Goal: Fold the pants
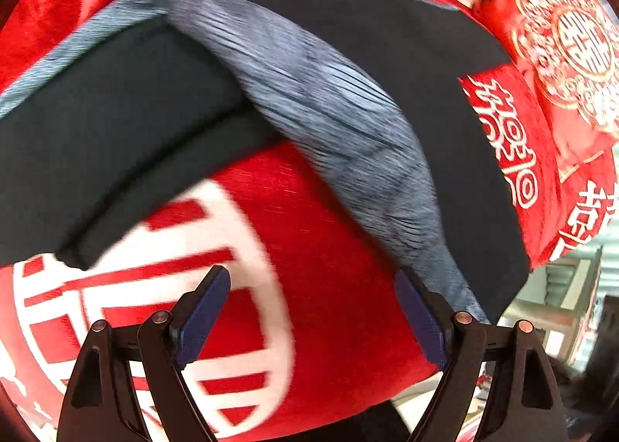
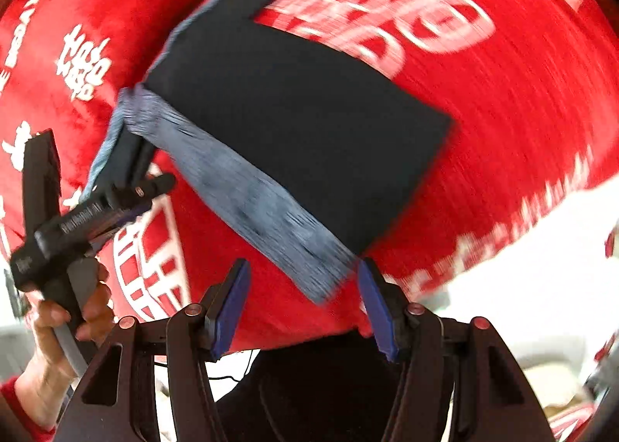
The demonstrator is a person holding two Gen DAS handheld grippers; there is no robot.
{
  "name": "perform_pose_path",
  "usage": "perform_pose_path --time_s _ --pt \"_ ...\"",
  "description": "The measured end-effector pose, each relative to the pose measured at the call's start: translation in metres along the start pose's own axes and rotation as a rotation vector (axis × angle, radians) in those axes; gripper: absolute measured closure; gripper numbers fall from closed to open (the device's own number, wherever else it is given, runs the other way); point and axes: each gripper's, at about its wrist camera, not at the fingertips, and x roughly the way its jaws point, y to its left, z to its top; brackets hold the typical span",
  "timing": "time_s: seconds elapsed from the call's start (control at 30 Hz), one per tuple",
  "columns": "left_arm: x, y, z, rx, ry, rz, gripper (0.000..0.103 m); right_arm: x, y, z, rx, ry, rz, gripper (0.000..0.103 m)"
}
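Red bedspread [image 1: 329, 248] with white characters carries the dark pants [image 2: 294, 125], already folded partway with grey waistband [image 2: 251, 202] showing, while left gripper [image 1: 313, 310] and right gripper [image 2: 301, 299] both gape released, final folds apparently remaining.

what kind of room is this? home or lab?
Likely a home bedroom: the pants lie on a plush red bedspread with white double-happiness characters, and a matching red pillow sits behind. Not certain.

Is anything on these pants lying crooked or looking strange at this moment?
Yes. The grey-blue waistband lies slanted across the dark pants and looks twisted, not flat along an edge. The left gripper and right gripper are open, holding nothing.
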Motion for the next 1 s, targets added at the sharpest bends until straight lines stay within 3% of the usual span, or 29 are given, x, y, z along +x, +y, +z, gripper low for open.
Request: perform_pose_path --time_s 0.27,0.4,0.6,0.7,0.77,0.9,0.97,1.0 --pt "0.01 -0.024 0.002 0.043 -0.008 0.008 0.015 0.018 -0.017 -0.001 0.031 -0.022 0.132 0.042" --pt "0.015 -0.034 0.007 0.043 0.001 0.029 0.015 0.019 -0.009 0.013 -0.005 -0.026 0.227 0.05" --pt "0.023 -0.044 0.021 -0.041 0.016 0.019 0.015 0.034 -0.01 0.028 -0.024 0.071 0.294 0.053" --pt "0.025 -0.043 0.026 -0.117 0.027 -0.019 0.015 0.035 -0.014 0.036 -0.004 0.136 0.333 0.077" --pt "0.024 -0.038 0.028 -0.159 0.03 -0.038 0.015 0.031 -0.016 0.038 -0.004 0.156 0.373 0.083" --pt "0.019 -0.024 0.036 -0.237 0.019 -0.074 0.015 0.026 -0.012 0.042 -0.051 0.167 0.392 0.081" --pt "0.018 -0.015 0.043 -0.268 0.009 -0.081 0.015 0.034 -0.009 0.043 -0.077 0.187 0.383 0.066" --pt "0.02 -0.013 0.046 -0.282 0.01 -0.082 0.015 0.039 -0.008 0.041 -0.083 0.191 0.376 0.064"
